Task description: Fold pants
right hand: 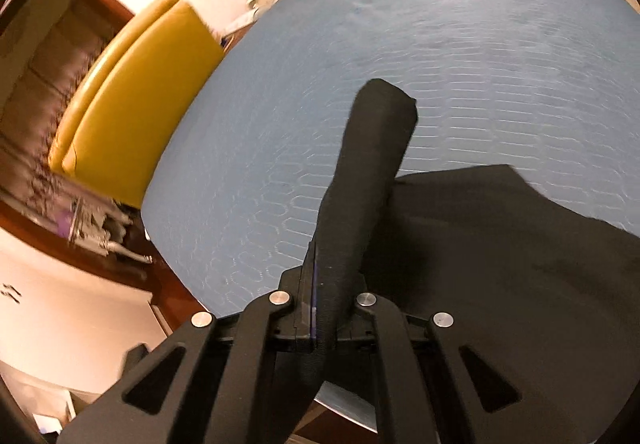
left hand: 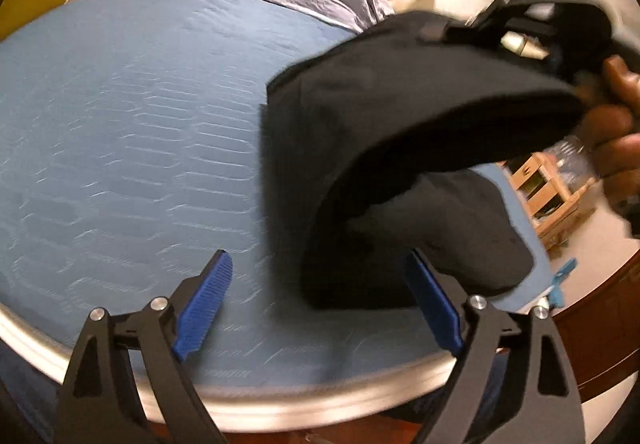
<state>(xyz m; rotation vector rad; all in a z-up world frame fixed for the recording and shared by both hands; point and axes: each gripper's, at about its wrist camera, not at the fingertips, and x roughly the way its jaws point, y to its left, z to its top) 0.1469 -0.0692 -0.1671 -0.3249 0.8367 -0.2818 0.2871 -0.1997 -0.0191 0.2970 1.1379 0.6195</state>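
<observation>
Black pants (right hand: 500, 264) lie near the front edge of a blue mattress (left hand: 120, 124), one folded end lifted and draped in an arch toward the right. The right gripper (right hand: 320, 308) is clenched on a band of the cloth that runs away from the camera; the left gripper (left hand: 320, 300) stands released, its jaws empty.

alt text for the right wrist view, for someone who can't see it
The right gripper is shut on a fold of the black pants, lifting it above a blue mattress. A yellow chair stands to the left.
</observation>
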